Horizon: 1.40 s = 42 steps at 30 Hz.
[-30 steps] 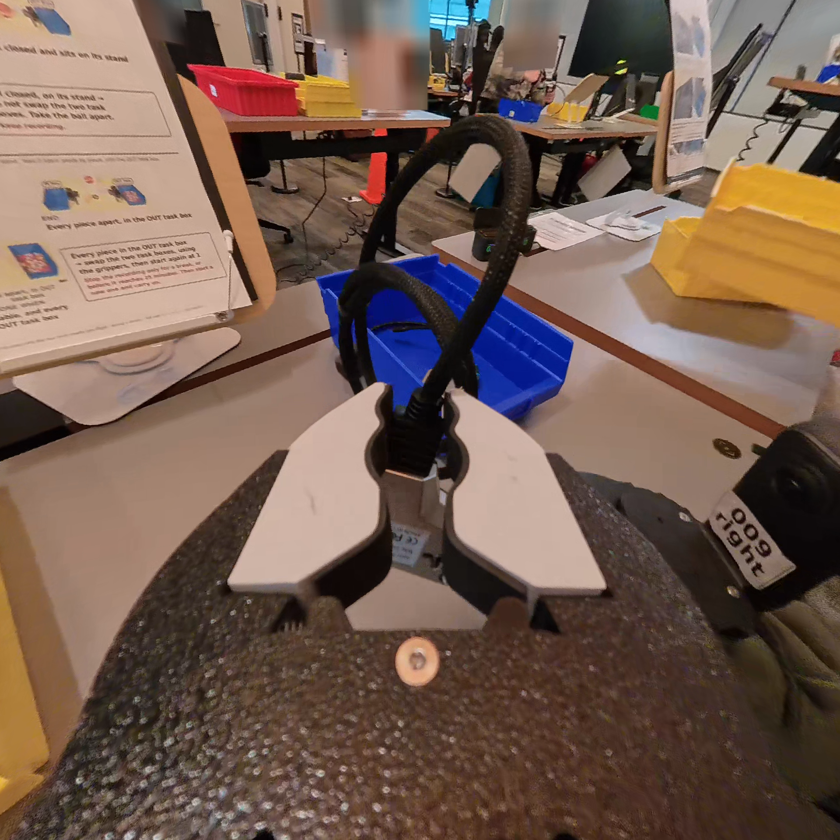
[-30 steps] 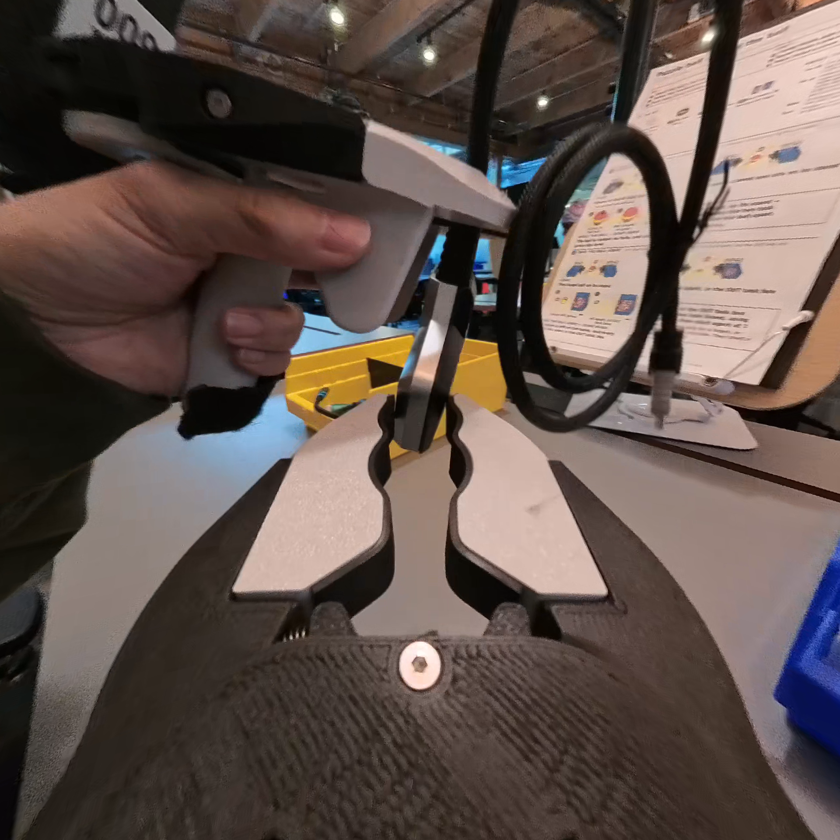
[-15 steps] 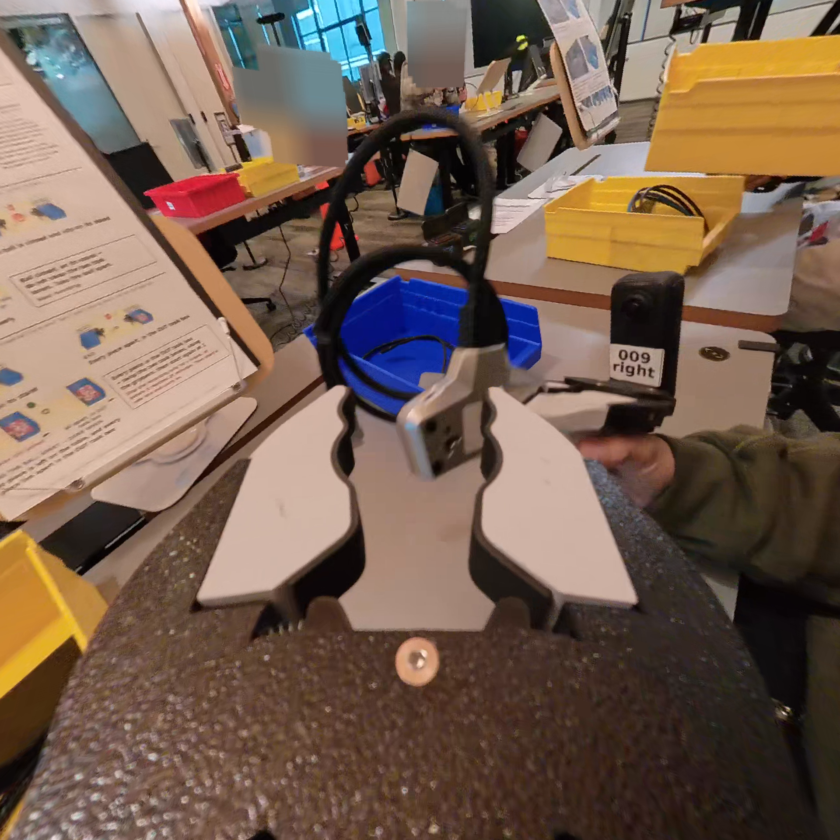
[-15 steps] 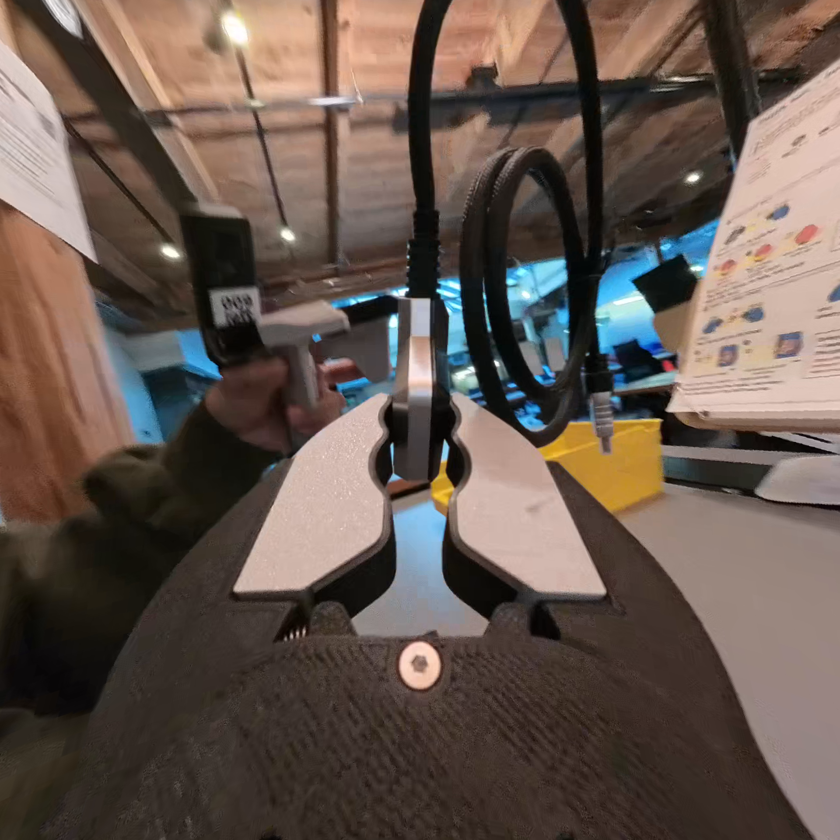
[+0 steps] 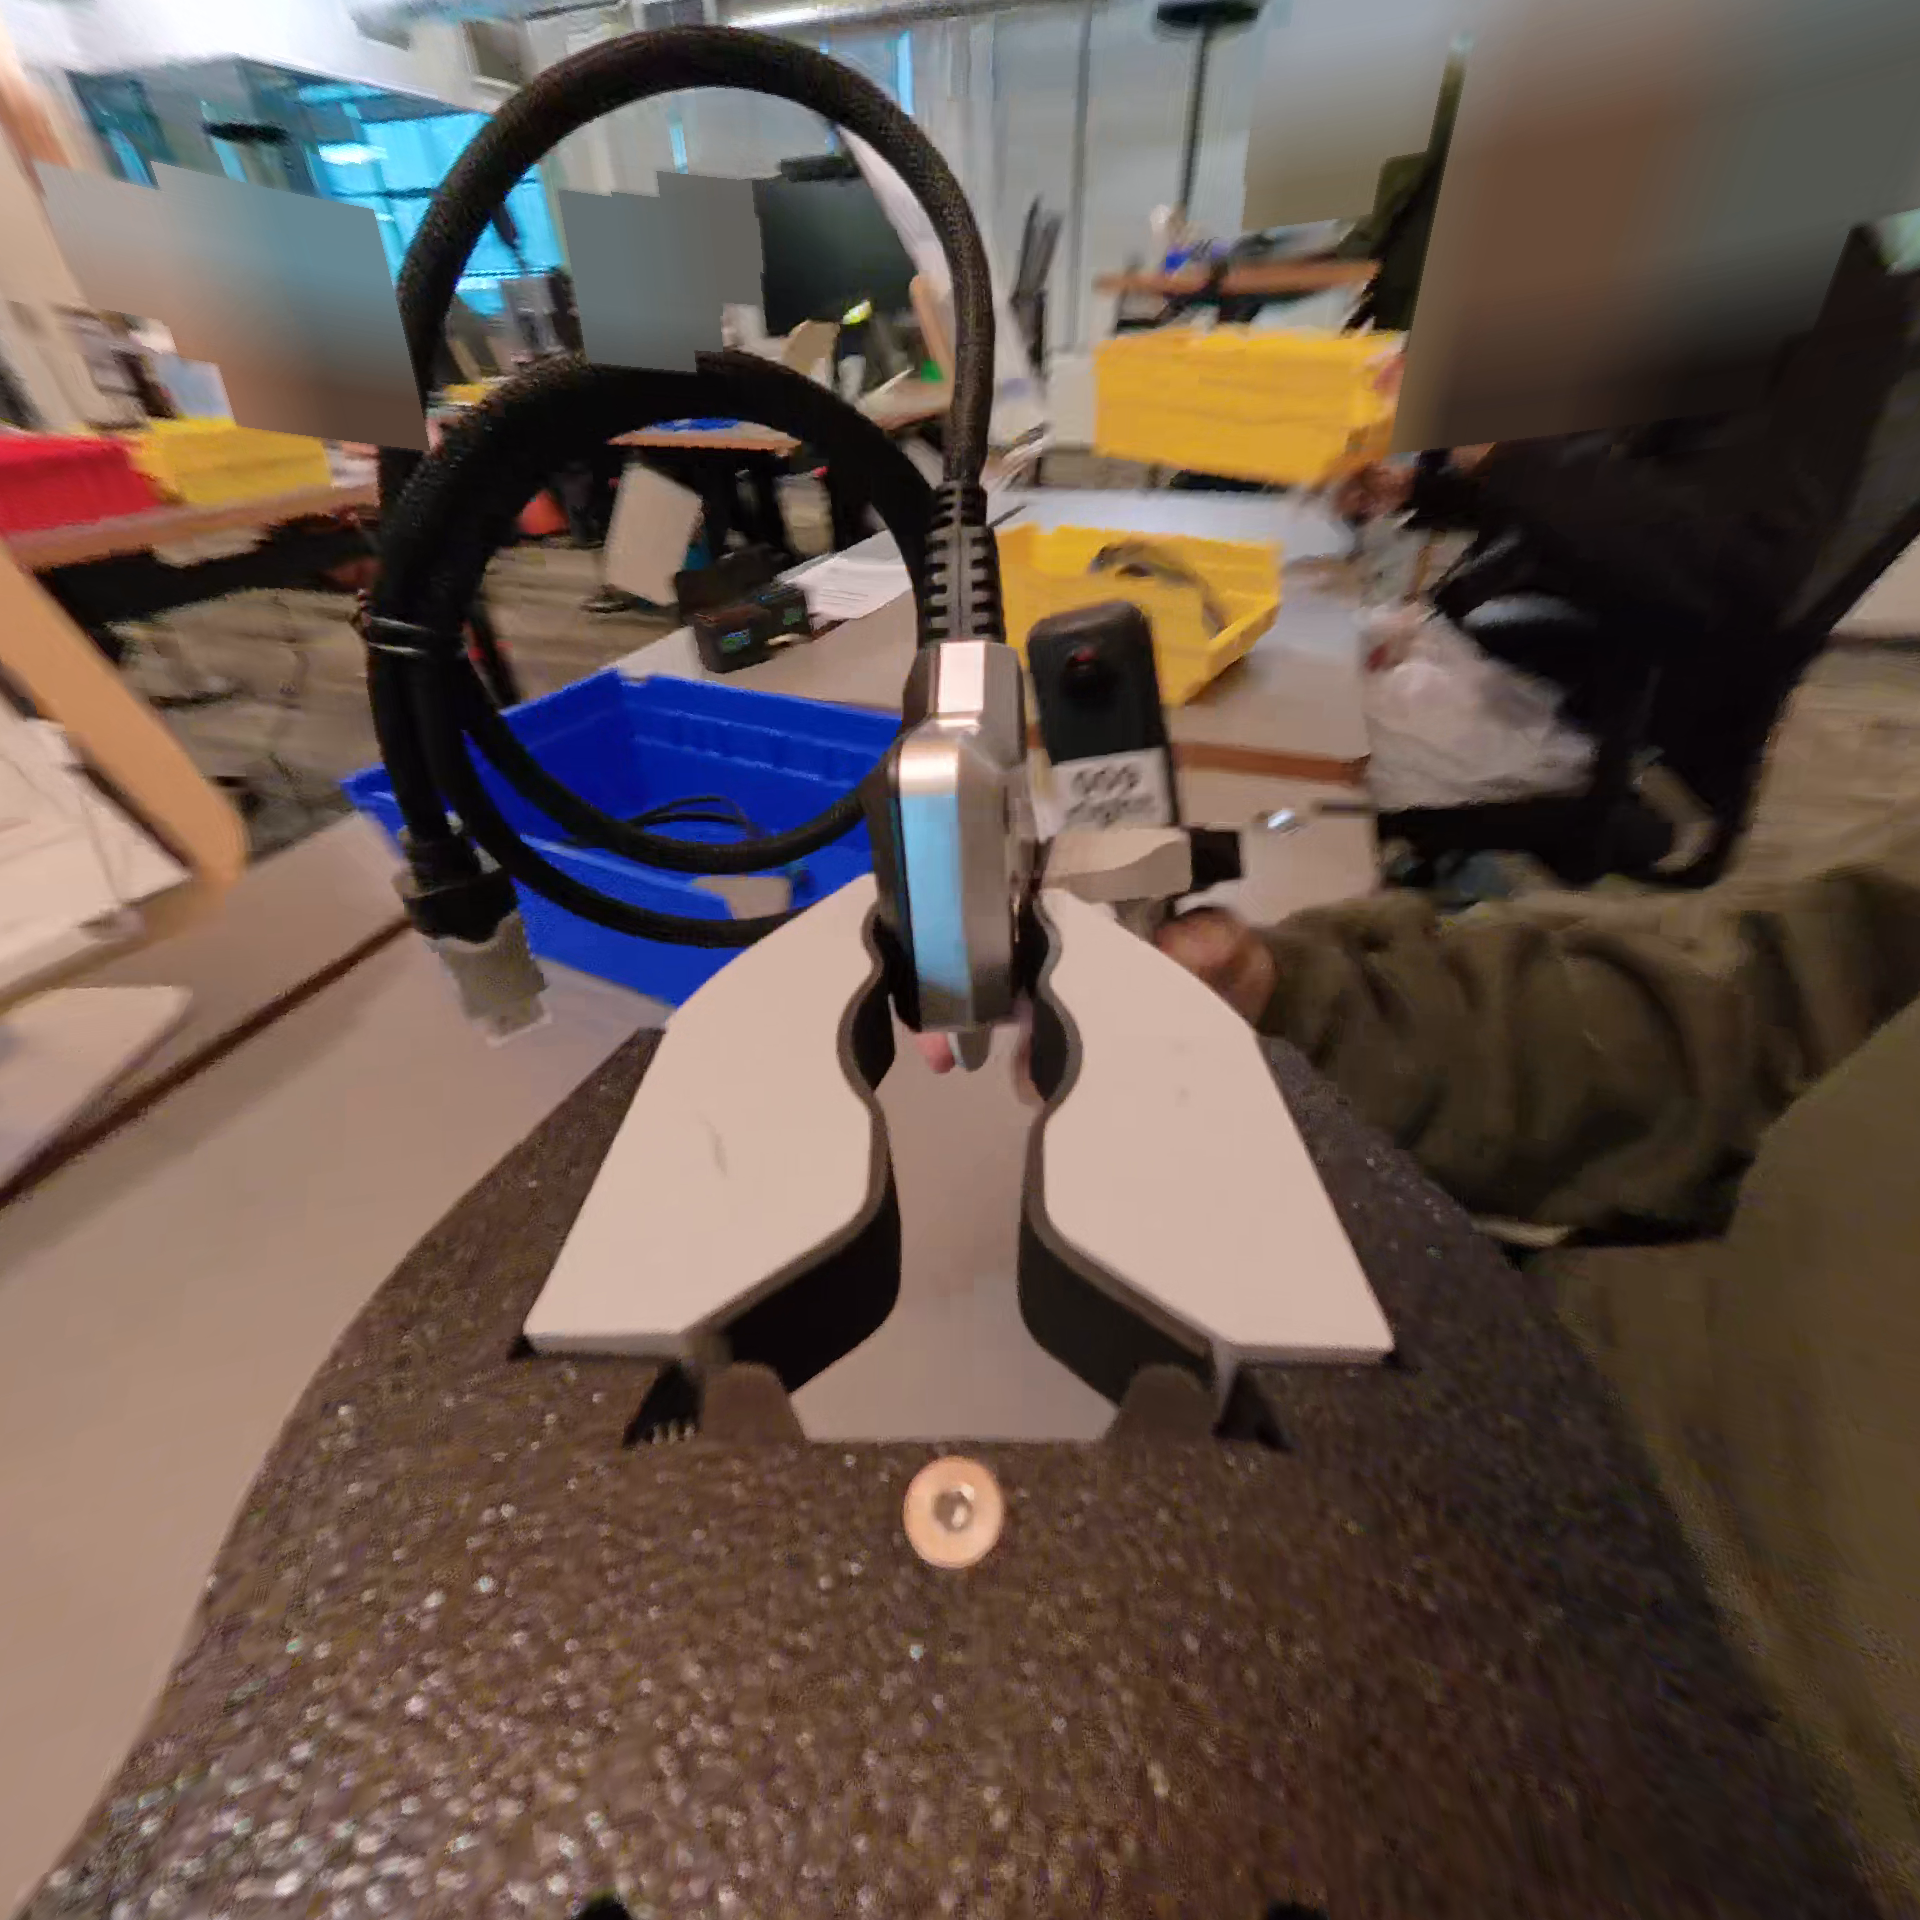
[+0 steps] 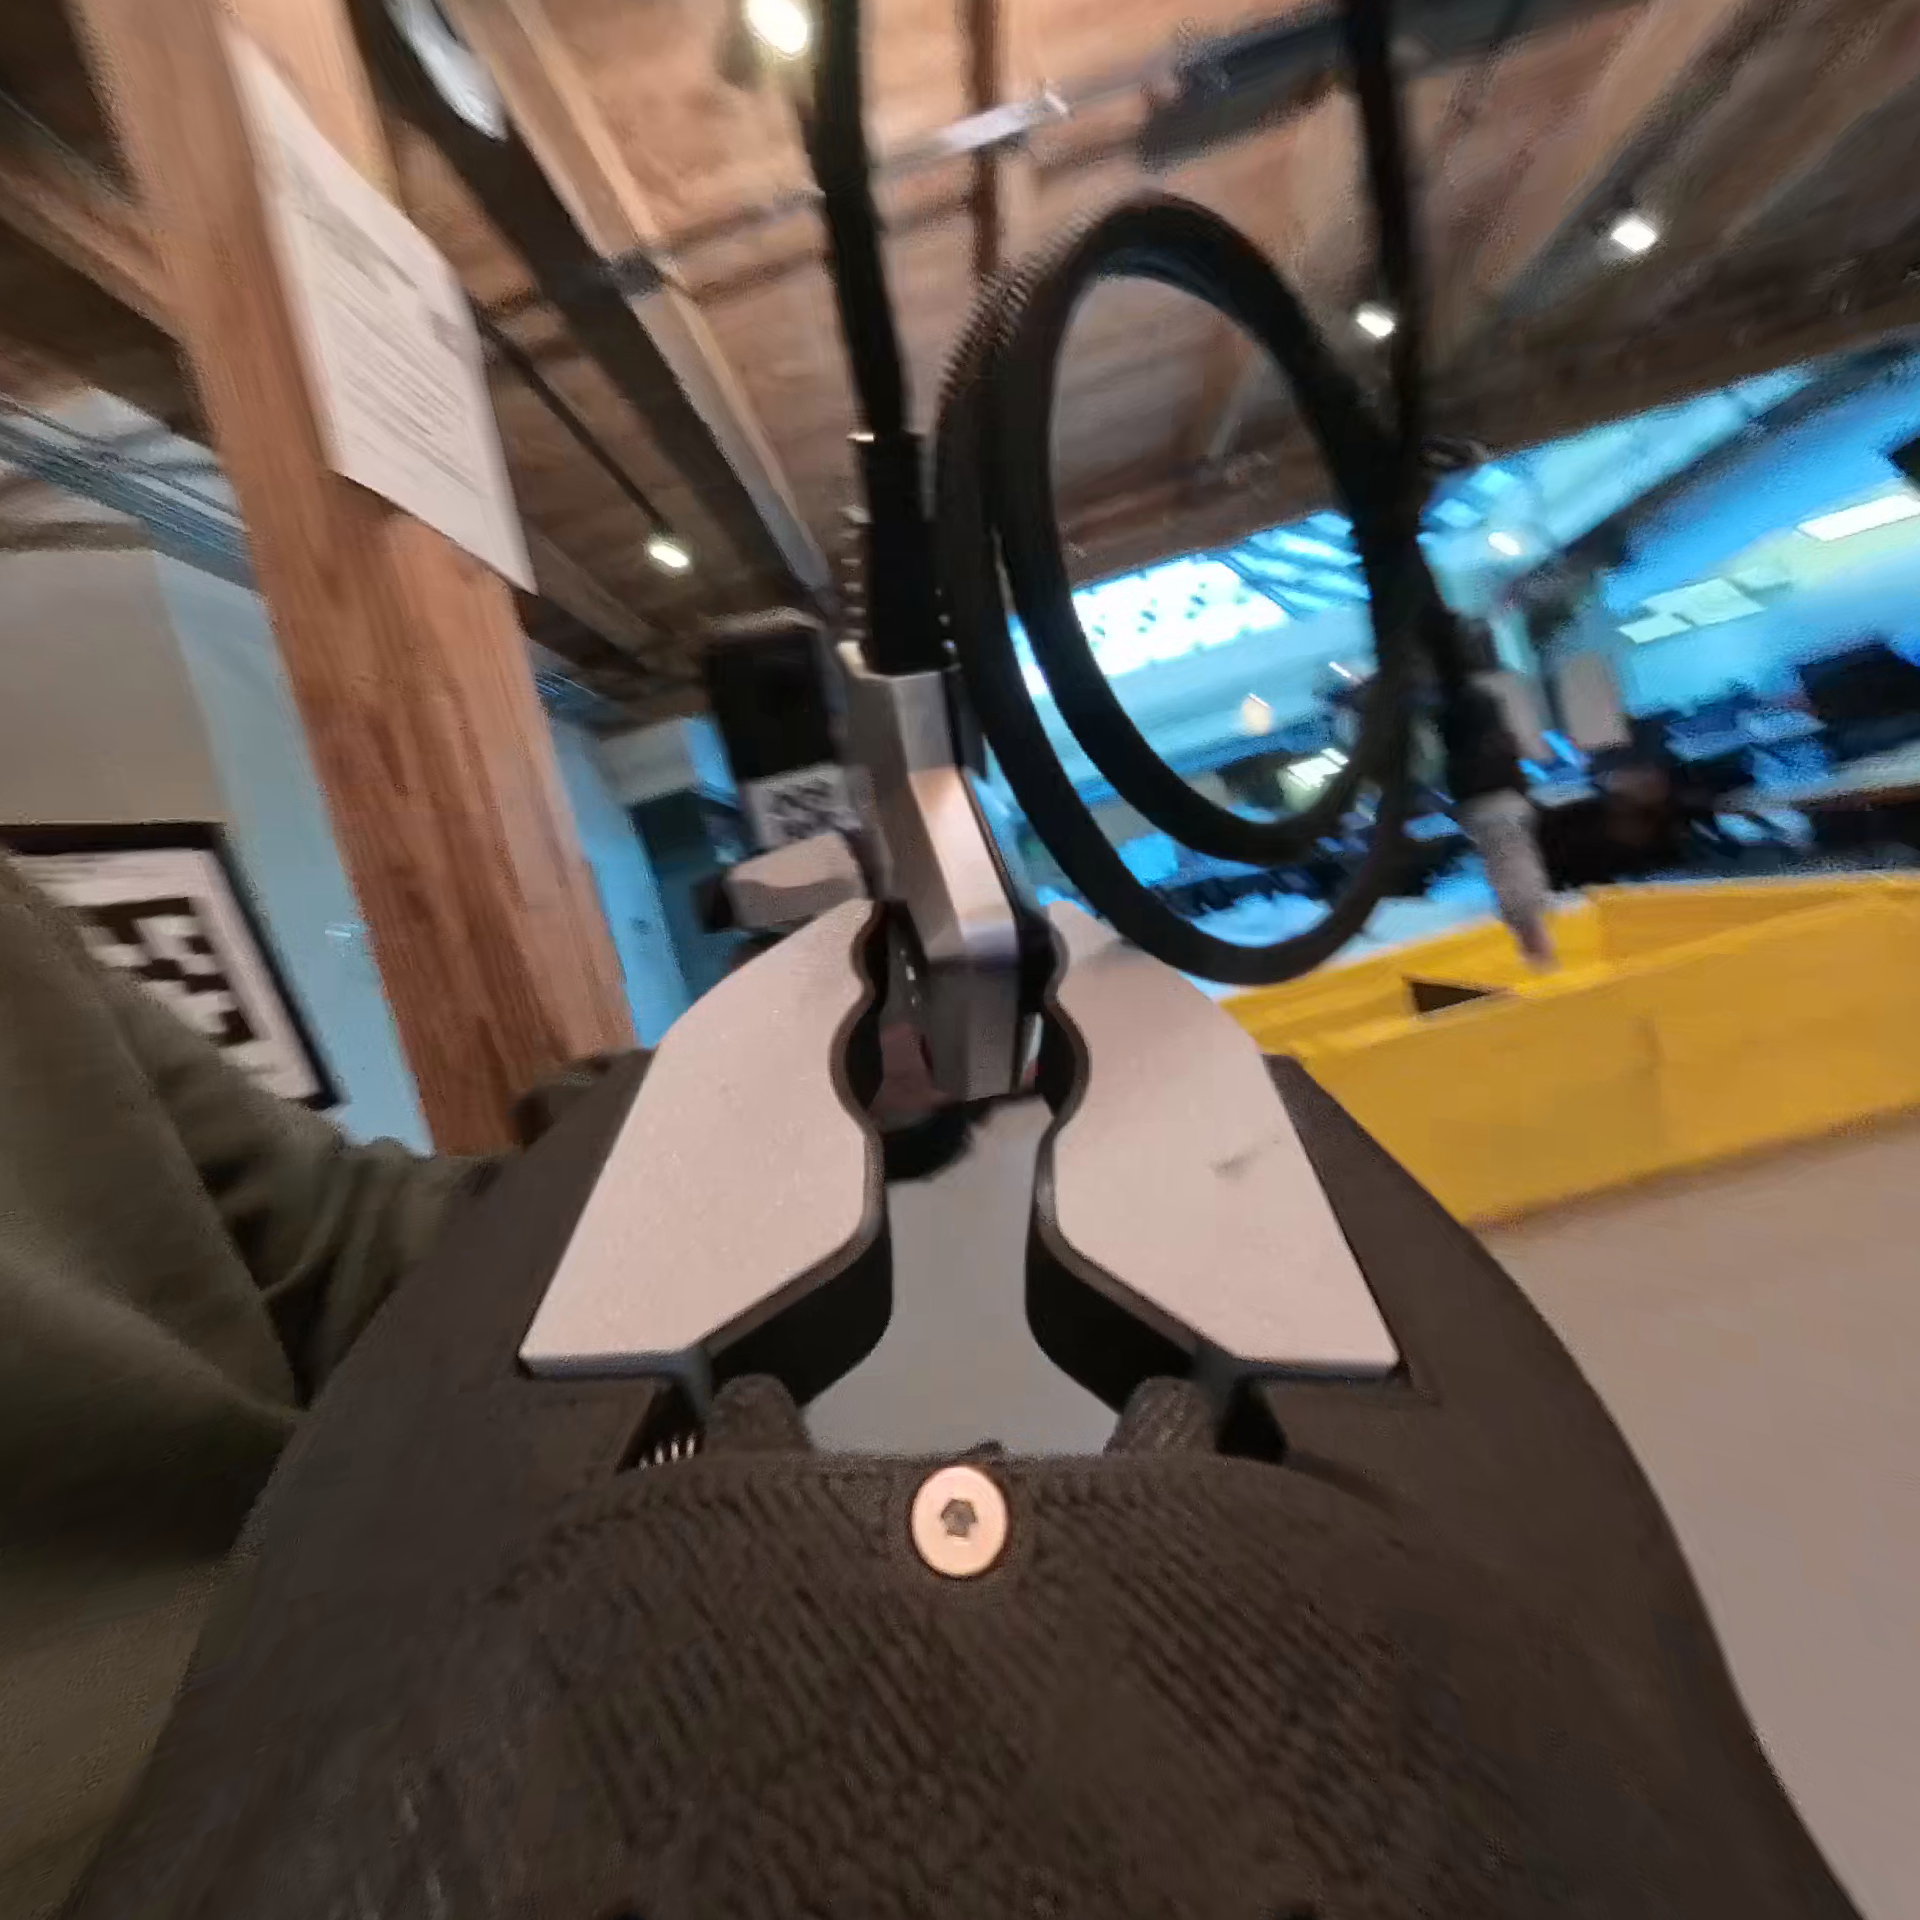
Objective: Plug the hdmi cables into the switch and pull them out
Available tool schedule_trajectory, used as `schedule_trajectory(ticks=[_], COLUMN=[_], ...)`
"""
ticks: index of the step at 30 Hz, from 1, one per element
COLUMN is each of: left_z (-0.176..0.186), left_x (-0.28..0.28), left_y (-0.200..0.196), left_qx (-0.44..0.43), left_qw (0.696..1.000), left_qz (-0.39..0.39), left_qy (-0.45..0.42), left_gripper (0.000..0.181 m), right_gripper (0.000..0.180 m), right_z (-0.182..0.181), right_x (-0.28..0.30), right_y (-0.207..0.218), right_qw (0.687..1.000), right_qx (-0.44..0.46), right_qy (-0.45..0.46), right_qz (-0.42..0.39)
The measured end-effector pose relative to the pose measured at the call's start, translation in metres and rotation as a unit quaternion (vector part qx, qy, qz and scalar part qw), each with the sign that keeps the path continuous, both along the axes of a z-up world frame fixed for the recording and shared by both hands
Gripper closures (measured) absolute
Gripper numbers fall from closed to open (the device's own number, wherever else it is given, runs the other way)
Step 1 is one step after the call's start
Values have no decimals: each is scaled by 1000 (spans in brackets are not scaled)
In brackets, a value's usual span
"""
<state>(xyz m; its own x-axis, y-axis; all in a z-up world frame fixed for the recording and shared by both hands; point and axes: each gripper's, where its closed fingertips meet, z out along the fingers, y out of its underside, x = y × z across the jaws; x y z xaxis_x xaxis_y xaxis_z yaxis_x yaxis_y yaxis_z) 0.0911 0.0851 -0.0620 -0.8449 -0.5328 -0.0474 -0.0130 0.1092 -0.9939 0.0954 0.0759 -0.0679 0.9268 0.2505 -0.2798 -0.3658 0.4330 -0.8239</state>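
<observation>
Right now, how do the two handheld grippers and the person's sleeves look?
Both grippers, left gripper and right gripper, have pale grey wavy-edged fingers on a rough black body with one silver screw. The sleeve is olive green. The farther gripper carries a black camera with a white label.

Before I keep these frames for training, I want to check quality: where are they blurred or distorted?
Left wrist view: the switch and braided cable are fairly sharp, while the background desks and the sleeve smear with motion; wide-angle bending curves the edges. Right wrist view: blurrier overall, with the wooden post and the dangling plug streaked; ceiling lights flare softly.
</observation>
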Motion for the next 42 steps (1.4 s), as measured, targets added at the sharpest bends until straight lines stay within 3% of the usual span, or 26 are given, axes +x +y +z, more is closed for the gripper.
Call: schedule_trajectory(ticks=[2,4,6,9,13,18,22,24,26,31,34,37,39,42], left_z=[-5,-4,-2,-7,-22,-43,-53,-56,-61,-68,-70,-68,-61,-52], left_x=[9,19,26,30,28,13,4,3,2,-10,-15,-14,-6,6], left_y=[9,23,34,39,32,8,-6,-8,-9,-18,-17,-13,-6,10], left_qx=[86,205,326,450,538,605,604,605,604,591,584,578,561,487], left_qw=[993,959,899,808,720,632,625,619,618,617,616,624,654,772], left_qz=[59,127,174,193,160,55,15,5,-8,-45,-62,-54,-15,44], left_qy=[-62,-148,-235,-328,-409,-481,-495,-502,-503,-518,-525,-524,-506,-405], left_gripper=[161,161,161,161,161,161,161,161,161,161,161,159,157,154], right_gripper=[137,130,126,133,140,140,143,142,138,140,151,153,154,153], right_z=[-19,-41,-50,-27,15,-24,-53,-63,-76,-80,-83,-84,-76,-70], right_x=[16,16,12,0,18,14,12,27,28,16,11,9,14,26], right_y=[7,8,3,-12,-34,-29,-21,-19,-17,-13,-18,-18,-15,-9], right_qw=[995,985,972,969,962,934,905,878,867,888,900,894,895,892], right_qx=[-80,-167,-229,-225,-150,-233,-286,-316,-345,-311,-305,-311,-298,-292], right_qy=[0,-21,-42,-96,-157,-237,-290,-314,-320,-316,-301,-312,-313,-304], right_qz=[-52,-40,-21,-23,-164,-135,-126,-173,-166,-121,-83,-81,-111,-162])
